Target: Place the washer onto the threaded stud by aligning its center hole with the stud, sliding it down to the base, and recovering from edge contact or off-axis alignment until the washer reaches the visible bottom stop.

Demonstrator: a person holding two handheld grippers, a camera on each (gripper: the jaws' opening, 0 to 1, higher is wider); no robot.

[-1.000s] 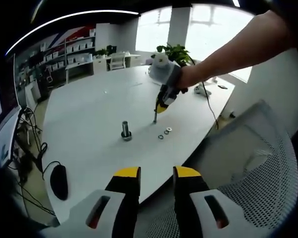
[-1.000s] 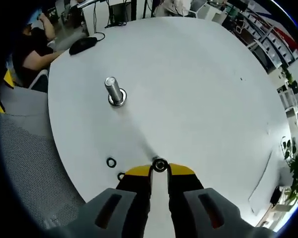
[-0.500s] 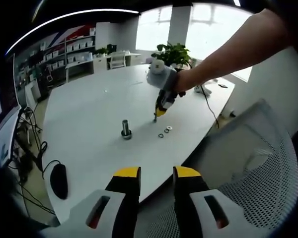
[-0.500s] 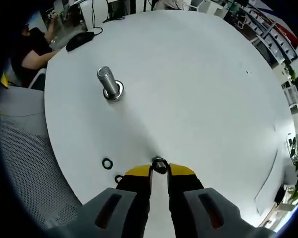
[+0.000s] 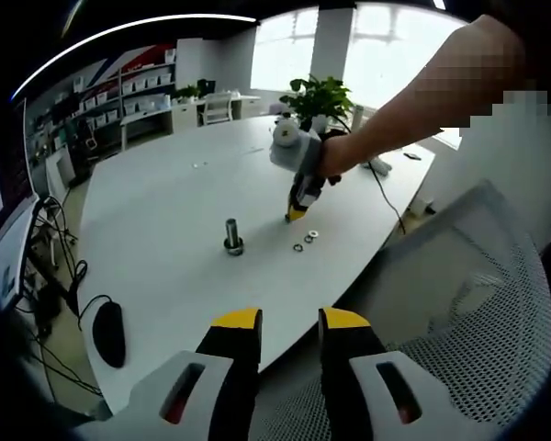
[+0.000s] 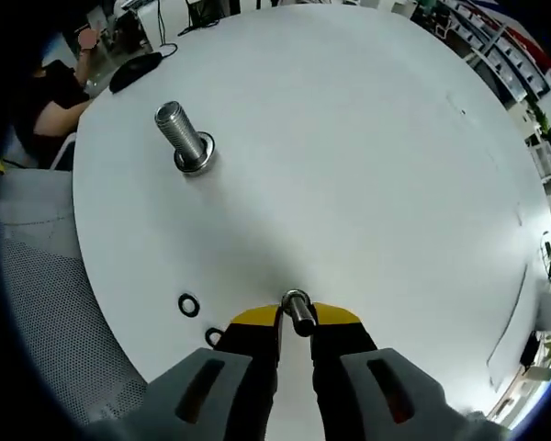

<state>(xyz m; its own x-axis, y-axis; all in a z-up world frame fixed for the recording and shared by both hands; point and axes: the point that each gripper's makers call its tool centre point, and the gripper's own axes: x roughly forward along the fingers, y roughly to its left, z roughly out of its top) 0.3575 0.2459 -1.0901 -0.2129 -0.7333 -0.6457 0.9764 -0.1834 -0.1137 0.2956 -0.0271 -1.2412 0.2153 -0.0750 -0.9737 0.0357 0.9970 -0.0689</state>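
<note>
**A:** One small metal piece (image 6: 297,310) sits pinched between the yellow tips of your right gripper (image 6: 296,318). I take it for the washer, though from this angle it looks more like a short cylinder than a flat ring, so I can't be sure. The jaws are narrow and closed on it.

**B:** Why is it held out at the tips?

**A:** Probably so the centre hole stays clear of the pads and can take the threaded stud (image 6: 184,138). The stud stands upright on its wide base on the white table (image 6: 376,165), well apart from your right gripper, up and to the left in the right gripper view. The washer is above the table and hasn't reached the stud.

**B:** And the rings beside you?

**A:** Two more dark rings (image 6: 188,305) (image 6: 213,337) lie flat on the table just left of your jaws, near the edge, likely as spares. In the left gripper view they lie just beside the tip of your right gripper.

**B:** My other hand?

**A:** Your left gripper (image 5: 289,322) hangs off the table edge by the mesh chair (image 5: 477,303). Its jaws are apart with nothing between them. I'd guess it's held back to keep the stud (image 5: 231,235) in view. Next, carry the piece across, level it over the stud top and centre the hole, since a tilted approach would catch the threads.
</note>
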